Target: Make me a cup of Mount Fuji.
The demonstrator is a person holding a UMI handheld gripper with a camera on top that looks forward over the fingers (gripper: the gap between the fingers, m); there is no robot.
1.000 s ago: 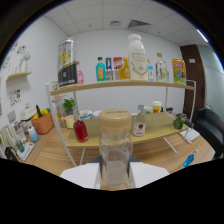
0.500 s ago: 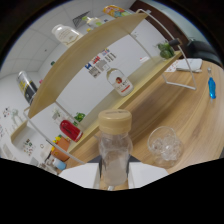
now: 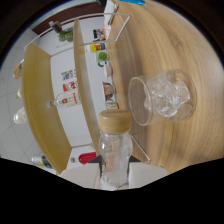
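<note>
1. Gripper (image 3: 116, 176): jaws clamped on clear bottle (image 3: 115, 152), wooden-coloured cap on, tipped sideways.
2. Glass of ice (image 3: 162, 97): on wooden table (image 3: 190, 45), two o'clock of the bottle.
3. Risk: capped bottle cannot pour; further tilt may loosen grip, striking the glass.

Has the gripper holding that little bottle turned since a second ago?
Yes. The gripper, shut on the bottle, has rolled over sideways: the shelf that stood level now runs upright, and a glass of ice appears beyond the bottle.

Clear, seemingly empty wood-capped bottle (image 3: 114, 150) tipped toward ice-filled glass (image 3: 162, 96).
</note>
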